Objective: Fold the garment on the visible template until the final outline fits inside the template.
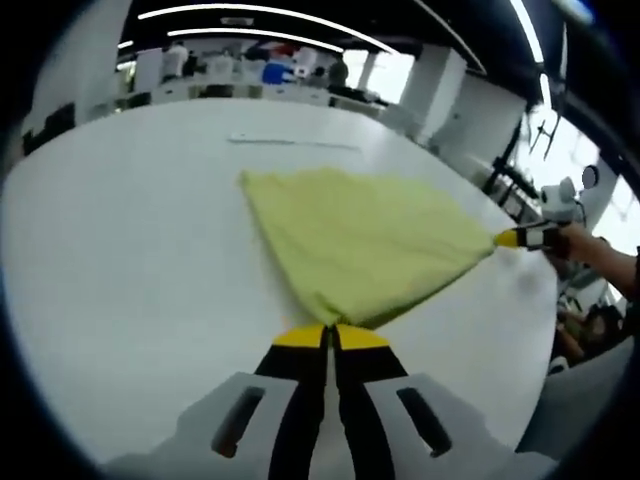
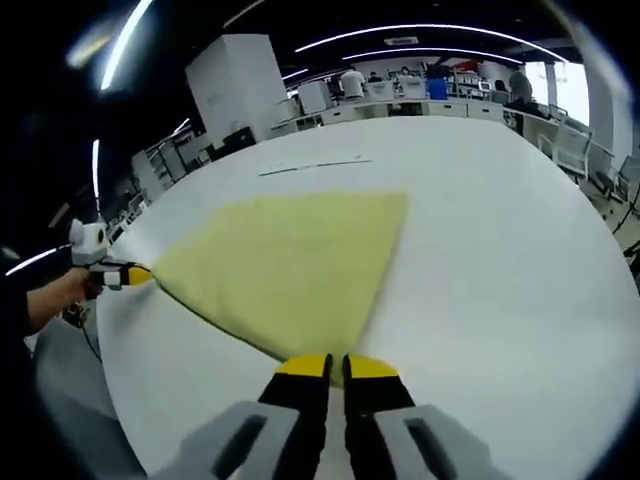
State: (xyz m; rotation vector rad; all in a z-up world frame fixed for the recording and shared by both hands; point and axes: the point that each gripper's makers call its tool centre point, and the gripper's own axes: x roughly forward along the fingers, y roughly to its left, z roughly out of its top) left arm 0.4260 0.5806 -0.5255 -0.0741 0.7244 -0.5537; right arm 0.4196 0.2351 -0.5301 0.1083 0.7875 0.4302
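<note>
White bench (image 1: 120, 260), wide and bare apart from a thin dark line (image 1: 290, 142) marked on its far side; open-plan room behind with desks, ceiling strip lights and a few people standing well off.

Garment (image 1: 365, 240): yellow-green cloth, lying directly ahead of both grippers, spread flat in a roughly triangular or fan outline. Whether it is already folded over on itself I cannot tell.

Left gripper (image 1: 331, 333): jaws pressed together on the near corner of the garment, cloth edge pinched right at the yellow tips. Right gripper (image 2: 337, 364): likewise closed, pinching the corner nearest to it. Each gripper shows in the other's view at the far side corner of the cloth, with a hand and forearm behind it.

Reading: two corners held at once, the edge between them drawn taut. Probable reason is to keep that edge straight so it can be carried over as one line without sagging or bunching.

Template: only the thin line beyond the garment could be part of it; full outline not made out, so fit cannot be judged.

Next move, as a judgement: lift both corners evenly and lay them toward the far edge. Risk is uneven travel skewing the fold.
</note>
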